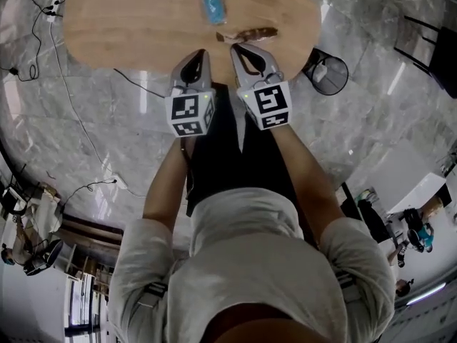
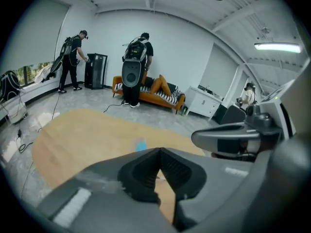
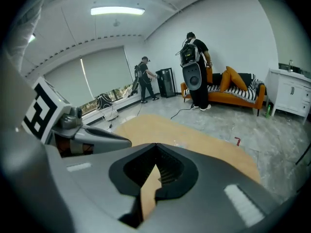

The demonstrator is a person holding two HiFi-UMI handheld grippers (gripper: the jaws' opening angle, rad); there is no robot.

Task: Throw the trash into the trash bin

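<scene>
A blue wrapper (image 1: 213,3) lies on the oval wooden table (image 1: 128,20), and a brown wrapper (image 1: 247,33) lies near the table's front edge. A black mesh trash bin (image 1: 329,73) stands on the floor to the right of the table. My left gripper (image 1: 202,53) hangs shut and empty over the front edge, short of the brown wrapper. My right gripper (image 1: 235,48) is shut too, its tip just before that wrapper. In the left gripper view the closed left gripper (image 2: 159,149) points at the blue wrapper (image 2: 141,144). The right gripper (image 3: 156,144) shows closed over the table (image 3: 204,147).
Cables and a power strip (image 1: 55,4) lie on the marble floor left of the table. A dark chair (image 1: 428,41) stands at the far right. Beyond the table are people (image 2: 137,67) with equipment and an orange sofa (image 2: 160,93).
</scene>
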